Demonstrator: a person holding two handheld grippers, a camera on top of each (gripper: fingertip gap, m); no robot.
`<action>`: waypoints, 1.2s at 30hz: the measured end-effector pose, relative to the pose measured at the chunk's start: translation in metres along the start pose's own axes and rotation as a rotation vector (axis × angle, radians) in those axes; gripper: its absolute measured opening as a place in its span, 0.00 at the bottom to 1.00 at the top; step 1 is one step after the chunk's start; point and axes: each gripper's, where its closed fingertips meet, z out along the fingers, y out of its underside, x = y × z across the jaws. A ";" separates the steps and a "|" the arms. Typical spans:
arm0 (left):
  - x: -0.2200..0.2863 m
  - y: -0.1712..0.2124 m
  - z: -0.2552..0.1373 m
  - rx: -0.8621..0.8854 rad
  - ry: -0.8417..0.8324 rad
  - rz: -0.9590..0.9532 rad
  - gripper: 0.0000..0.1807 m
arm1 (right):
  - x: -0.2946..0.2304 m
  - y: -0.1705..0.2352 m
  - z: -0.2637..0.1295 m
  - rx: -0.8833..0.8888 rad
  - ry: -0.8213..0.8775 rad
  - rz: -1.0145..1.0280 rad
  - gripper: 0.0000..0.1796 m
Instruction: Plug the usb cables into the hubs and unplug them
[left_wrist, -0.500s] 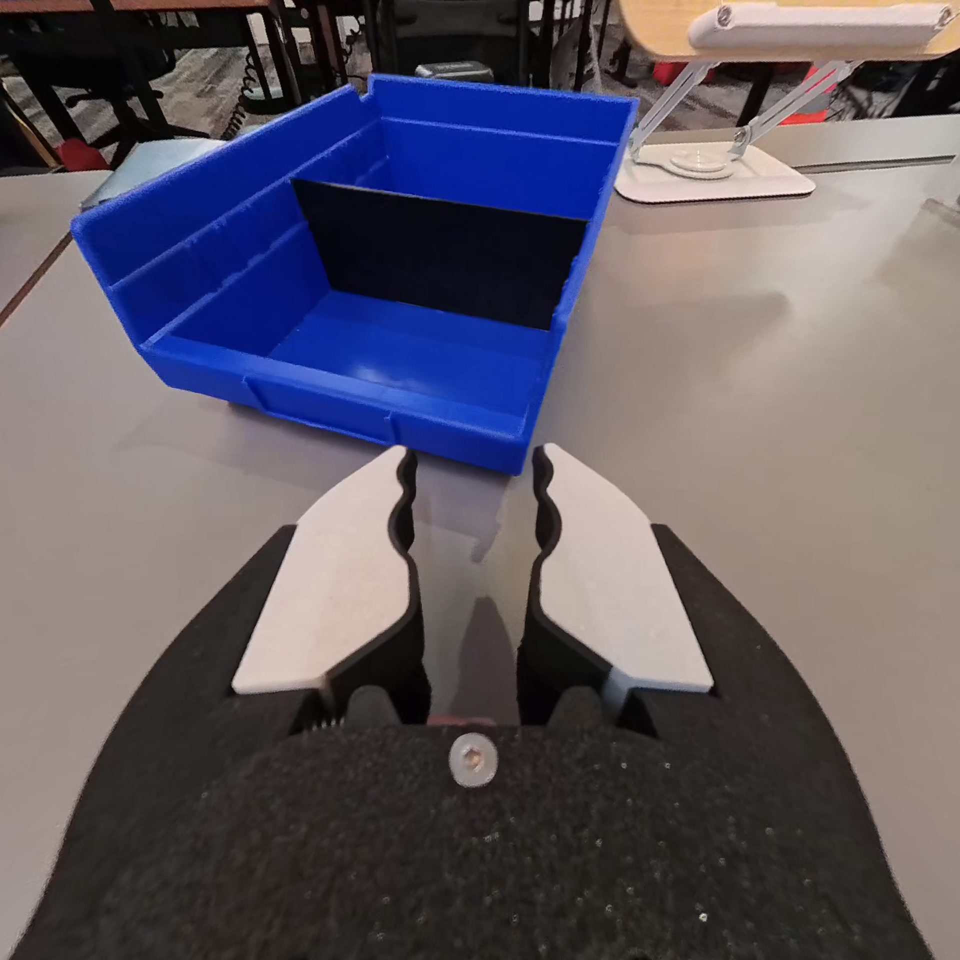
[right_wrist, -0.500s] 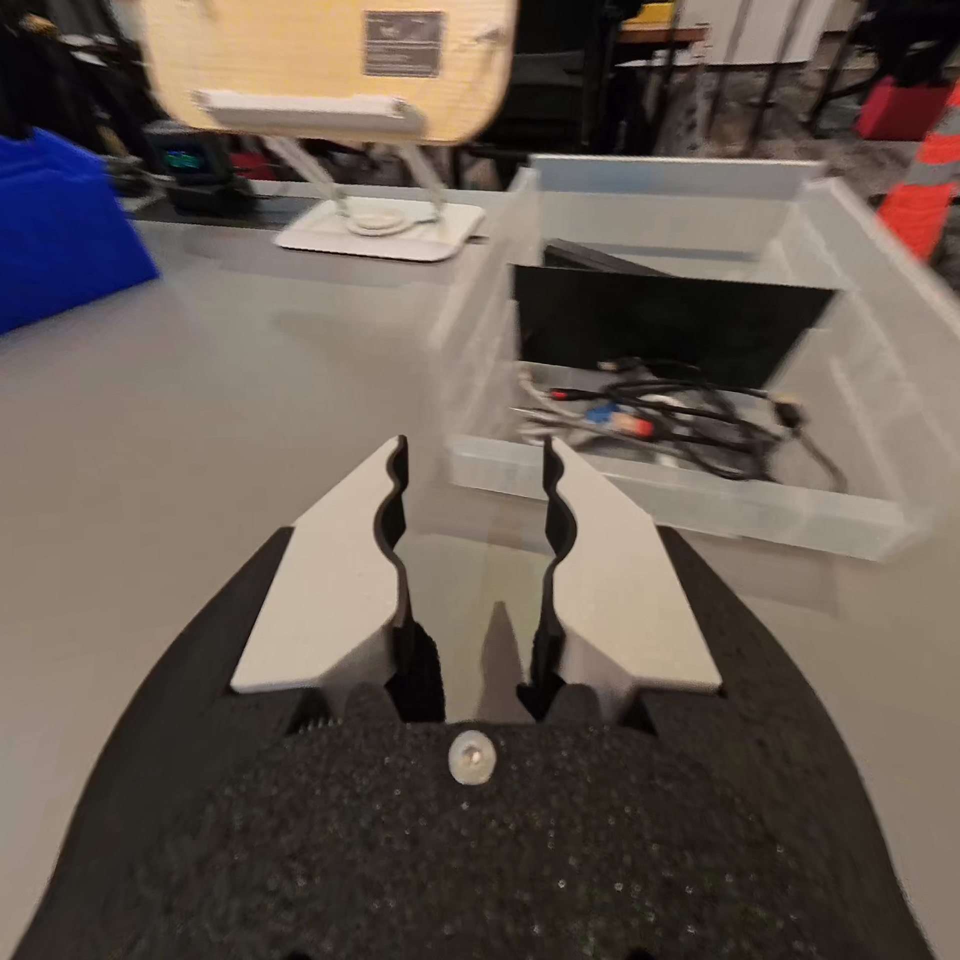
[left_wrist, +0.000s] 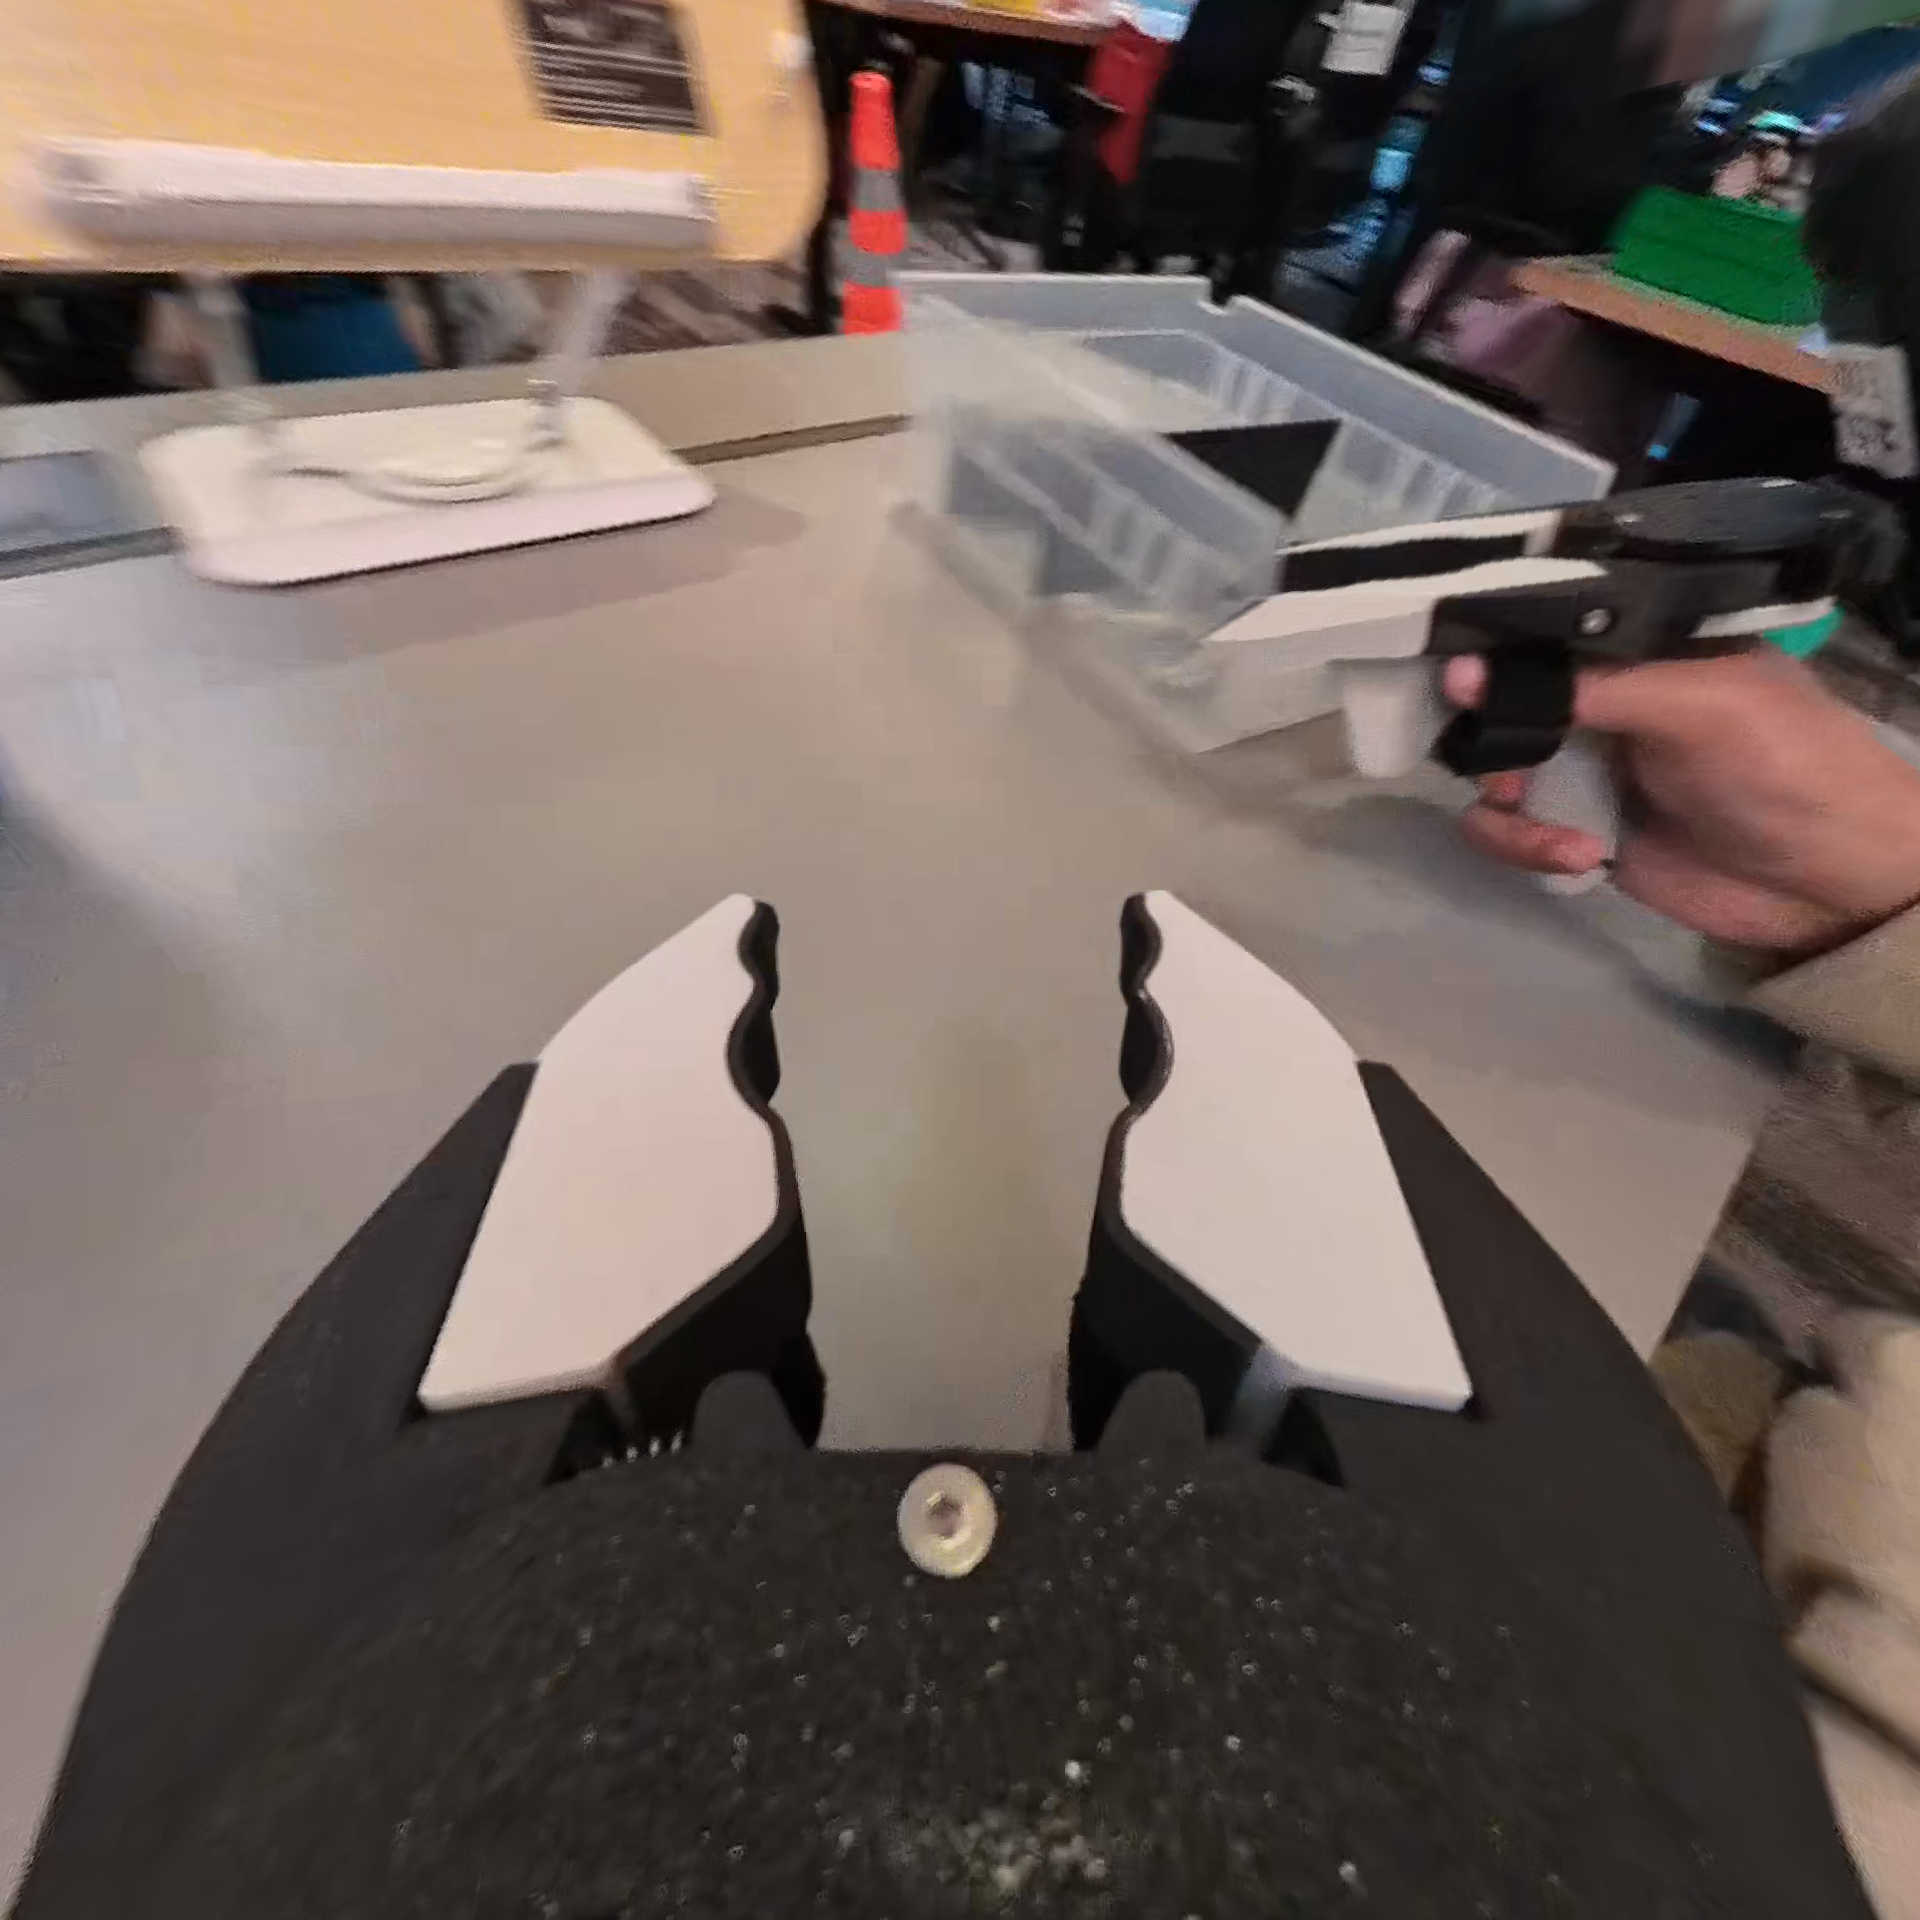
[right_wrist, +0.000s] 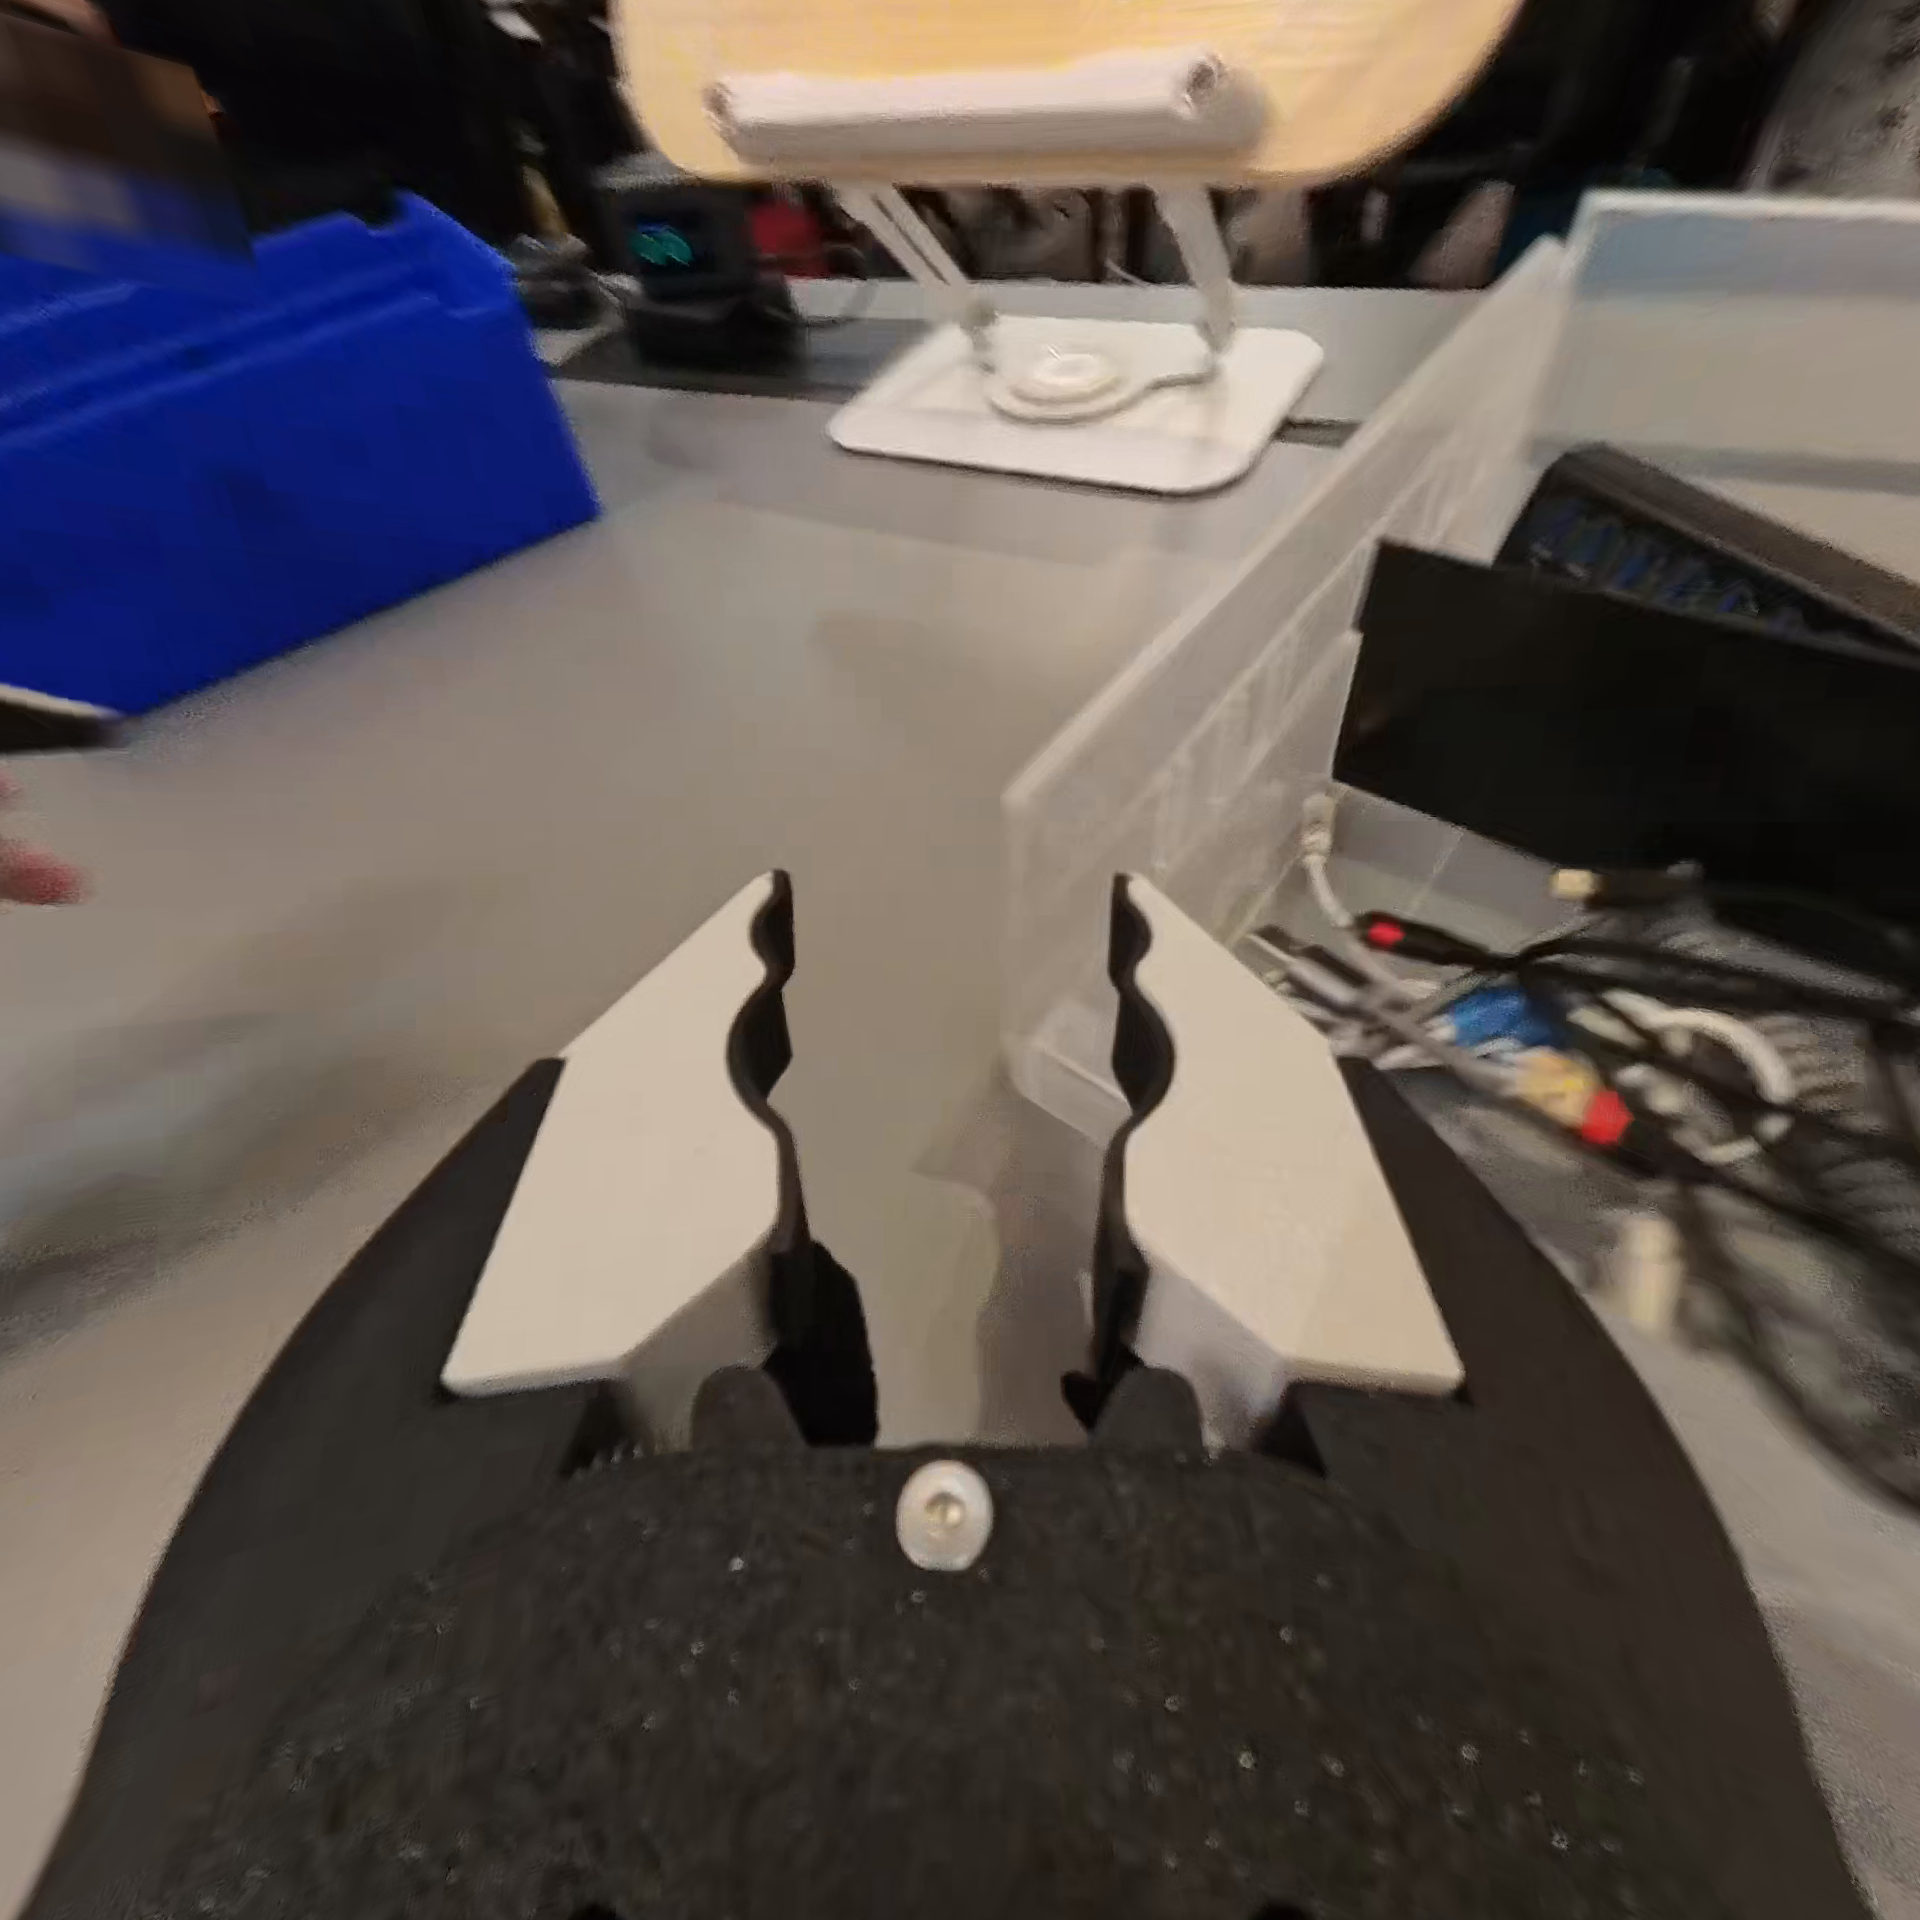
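Reaching stage: both tools over bare grey table (left_wrist: 582, 831), nothing picked up yet.
Left gripper (left_wrist: 948, 920): jaws spread wide, empty, pointed across the table toward the clear bin (left_wrist: 1455, 447).
Right gripper (right_wrist: 951, 899): jaws apart, empty, just beside the near corner of the clear bin; seen side-on from the left wrist view with a hand (left_wrist: 1725, 800) on its handle.
Usb cables (right_wrist: 1558, 1029): tangled heap in the front compartment of the clear bin, black and white leads with red and blue plug ends.
Hub (right_wrist: 1704, 561): probably the long dark block behind the black divider (right_wrist: 1621, 727), leaning on it; blurred, ports hard to make out.
Cable handling: likely light, limp, springy; prone to dragging neighbours out of the tangle.
Cable hold: best pinched on the rigid plug body, not the soft lead.
Hub handling: judged rigid, light enough to slide under insertion force; worth bracing with the other tool.
Elsewhere: blue bin (right_wrist: 260, 468) at left, white stand (right_wrist: 1081, 405) behind.
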 end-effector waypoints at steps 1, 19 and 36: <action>0.020 -0.004 0.024 -0.011 0.041 0.014 0.37 | 0.001 -0.008 -0.008 0.037 0.003 -0.004 0.34; 0.023 -0.014 0.180 -0.123 -0.218 -0.015 0.02 | 0.136 0.037 -0.089 -0.084 0.736 0.106 0.02; -0.094 0.005 -0.045 -0.020 -0.561 -0.065 0.03 | -0.068 -0.007 0.012 -0.002 0.355 -0.019 0.02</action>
